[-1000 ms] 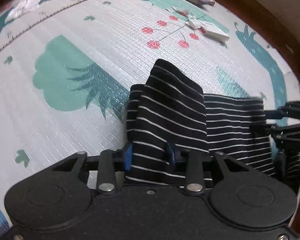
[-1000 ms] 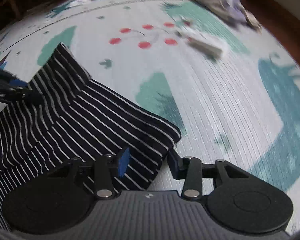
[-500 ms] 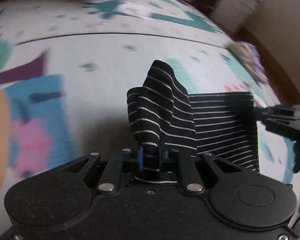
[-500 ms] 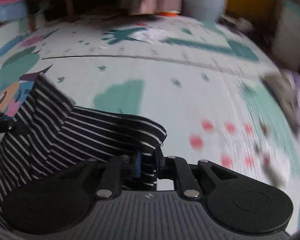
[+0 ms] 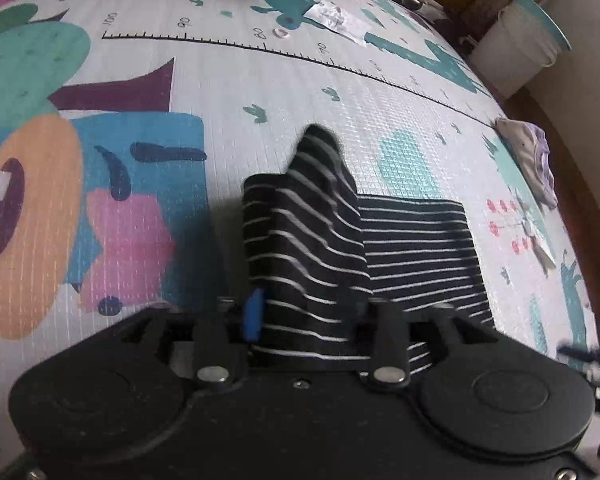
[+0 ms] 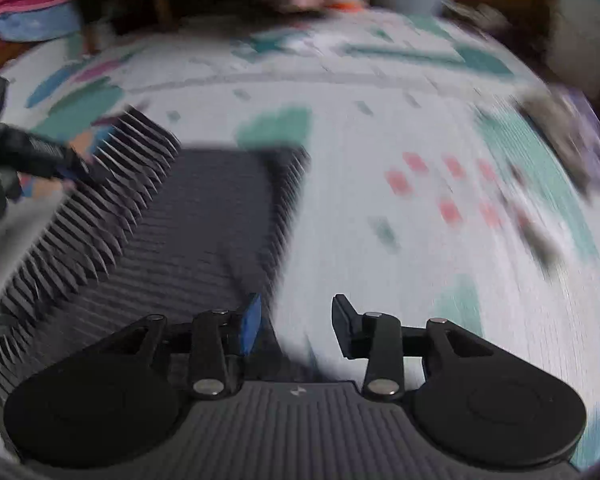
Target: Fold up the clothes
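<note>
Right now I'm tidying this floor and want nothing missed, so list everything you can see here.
striped garment: one, black with thin white stripes, on the play mat, its near edge between the left tongs' fingers
play mat: one, pale with teal, pink and blue cartoon prints and a printed ruler line, covering the floor
crumpled clothes: one small heap, white and lilac, at the mat's right edge
bucket: one, white with a teal rim, beyond the mat at upper right
wrapper: one, clear and shiny, far part of the mat
left tongs: black with a blue pad, jaws opening, garment between them
right tongs: black with a blue pad, jaws opening, nothing between them, just right of the garment's edge
</note>
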Demonstrator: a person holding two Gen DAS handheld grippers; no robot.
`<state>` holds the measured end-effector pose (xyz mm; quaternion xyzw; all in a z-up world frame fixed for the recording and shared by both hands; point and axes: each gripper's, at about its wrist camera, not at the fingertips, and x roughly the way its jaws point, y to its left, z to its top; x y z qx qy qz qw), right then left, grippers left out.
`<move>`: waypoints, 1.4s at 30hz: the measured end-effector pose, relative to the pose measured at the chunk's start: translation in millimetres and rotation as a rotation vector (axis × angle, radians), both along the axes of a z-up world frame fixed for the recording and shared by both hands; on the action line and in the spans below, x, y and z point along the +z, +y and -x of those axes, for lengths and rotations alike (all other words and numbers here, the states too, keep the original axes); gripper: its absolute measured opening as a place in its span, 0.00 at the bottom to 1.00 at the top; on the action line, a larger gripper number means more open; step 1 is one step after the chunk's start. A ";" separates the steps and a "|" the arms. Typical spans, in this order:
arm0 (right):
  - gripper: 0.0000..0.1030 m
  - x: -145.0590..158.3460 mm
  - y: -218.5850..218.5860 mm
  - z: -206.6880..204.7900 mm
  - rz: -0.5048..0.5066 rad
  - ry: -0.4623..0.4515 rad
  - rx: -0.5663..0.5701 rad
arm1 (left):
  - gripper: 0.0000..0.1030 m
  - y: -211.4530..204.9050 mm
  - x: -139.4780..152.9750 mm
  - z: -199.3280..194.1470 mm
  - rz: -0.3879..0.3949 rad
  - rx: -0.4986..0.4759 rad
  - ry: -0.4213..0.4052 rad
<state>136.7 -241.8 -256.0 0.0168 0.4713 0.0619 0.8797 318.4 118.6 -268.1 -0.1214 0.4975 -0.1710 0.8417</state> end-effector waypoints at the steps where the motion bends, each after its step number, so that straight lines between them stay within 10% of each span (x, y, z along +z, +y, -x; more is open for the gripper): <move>1: 0.39 -6.2 -8.2 15.0 -0.002 0.019 -0.041 | 0.42 -1.6 1.2 1.7 -0.021 -0.001 -0.012; 13: 0.42 -41.5 -18.2 49.3 0.096 0.186 -0.003 | 0.40 -20.5 7.0 -15.9 -0.155 -0.013 -0.159; 16: 0.42 -42.1 -24.4 41.9 0.062 0.223 0.010 | 0.06 -28.2 6.5 -18.9 -0.198 -0.062 -0.164; 22: 0.48 -43.7 -32.7 34.1 0.016 0.280 0.037 | 0.02 -1.4 36.7 -2.5 -0.118 0.009 -0.210; 30: 0.83 -53.4 -6.1 34.9 0.067 0.292 0.160 | 0.02 77.2 57.1 53.9 -0.073 0.235 -0.281; 38: 0.82 -52.5 -10.4 38.6 0.029 0.280 0.164 | 0.02 168.8 27.8 130.2 -0.143 0.499 -0.280; 42: 0.66 -48.6 -22.3 41.2 -0.014 0.249 0.085 | 0.02 202.9 30.2 159.0 -0.106 0.621 -0.306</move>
